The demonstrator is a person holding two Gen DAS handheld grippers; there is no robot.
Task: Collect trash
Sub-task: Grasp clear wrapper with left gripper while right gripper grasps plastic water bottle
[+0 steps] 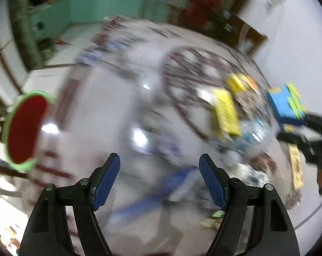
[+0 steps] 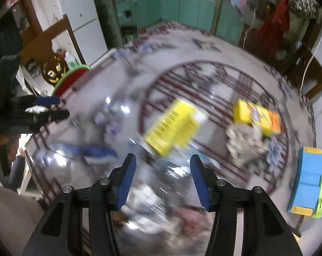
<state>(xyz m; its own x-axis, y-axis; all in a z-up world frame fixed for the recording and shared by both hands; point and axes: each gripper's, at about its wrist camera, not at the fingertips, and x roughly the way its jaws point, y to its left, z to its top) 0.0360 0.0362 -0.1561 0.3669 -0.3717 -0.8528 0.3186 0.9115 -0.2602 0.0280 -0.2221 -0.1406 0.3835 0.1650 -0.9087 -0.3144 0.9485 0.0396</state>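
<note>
Both views are motion-blurred. A round table (image 2: 203,49) with a patterned cloth holds trash: a yellow box (image 2: 174,127) (image 1: 225,111), a yellow-orange packet (image 2: 258,116) (image 1: 241,82), a crumpled grey wad (image 2: 245,139), a clear plastic bottle (image 2: 171,170) (image 1: 253,134) and a blue wrapper (image 2: 97,150) (image 1: 161,189). My right gripper (image 2: 163,165) is open over the clear bottle, just short of the yellow box. My left gripper (image 1: 158,165) is open and empty above the blue wrapper; it also shows in the right wrist view (image 2: 52,106) at the table's left edge.
A red bin with a green rim (image 1: 25,129) (image 2: 71,79) stands off the table's left edge. A blue and green foam toy (image 2: 312,181) (image 1: 286,104) sits at the table's right. Chairs, a white fridge (image 2: 79,19) and green cabinets surround the table.
</note>
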